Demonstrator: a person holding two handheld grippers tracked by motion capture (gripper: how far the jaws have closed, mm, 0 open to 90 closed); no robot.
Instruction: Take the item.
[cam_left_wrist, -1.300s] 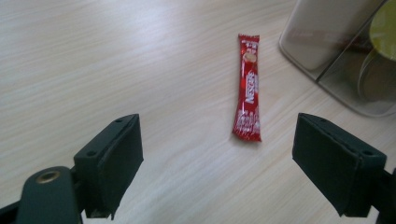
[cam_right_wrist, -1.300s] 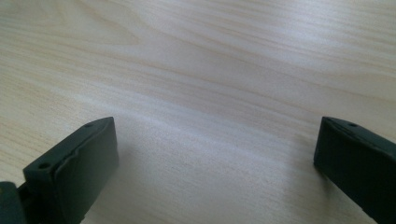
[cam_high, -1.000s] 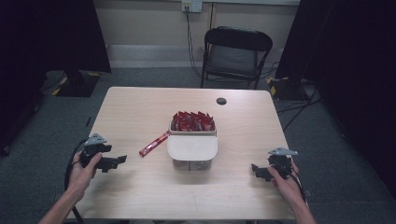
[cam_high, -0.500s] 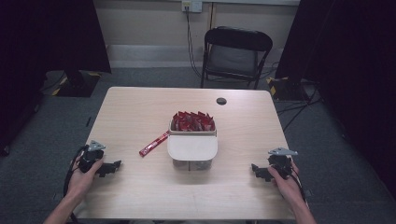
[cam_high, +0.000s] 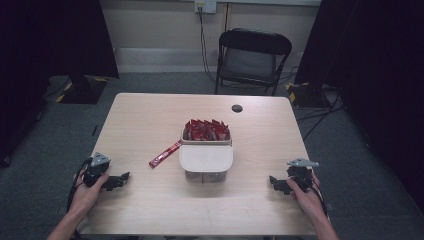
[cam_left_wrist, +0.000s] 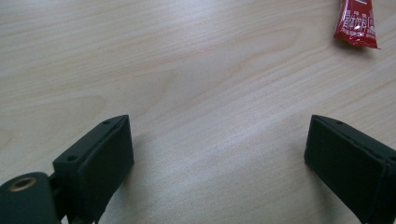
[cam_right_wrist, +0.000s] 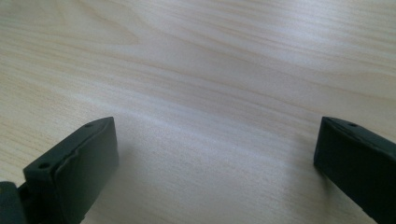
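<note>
- We held the left gripper (cam_high: 120, 180) low over the near left part of the wooden table (cam_high: 150, 125), its tips pointing right toward the middle.
- Its jaws had just been opening and stood wide apart, with nothing but bare wood between them; in the left gripper view the left gripper (cam_left_wrist: 217, 149) sat just above the tabletop.
- We held the right gripper (cam_high: 276, 184) at the near right of the table, its tips pointing left; its jaws were also spread wide over bare wood, as the right gripper view showed of the right gripper (cam_right_wrist: 217, 154).
- The loose red sachet (cam_high: 164, 154) lay flat on the table, slanted, just left of the white container (cam_high: 206, 161) and apart from both grippers; its end showed at the far right of the left gripper view (cam_left_wrist: 357, 23).
- The white container stood at the middle of the table, between the two grippers, and its far part was packed with more red sachets (cam_high: 206, 130).
- A small black disc (cam_high: 237, 108) lay on the far part of the table, and a black folding chair (cam_high: 250, 60) stood beyond the far edge.
</note>
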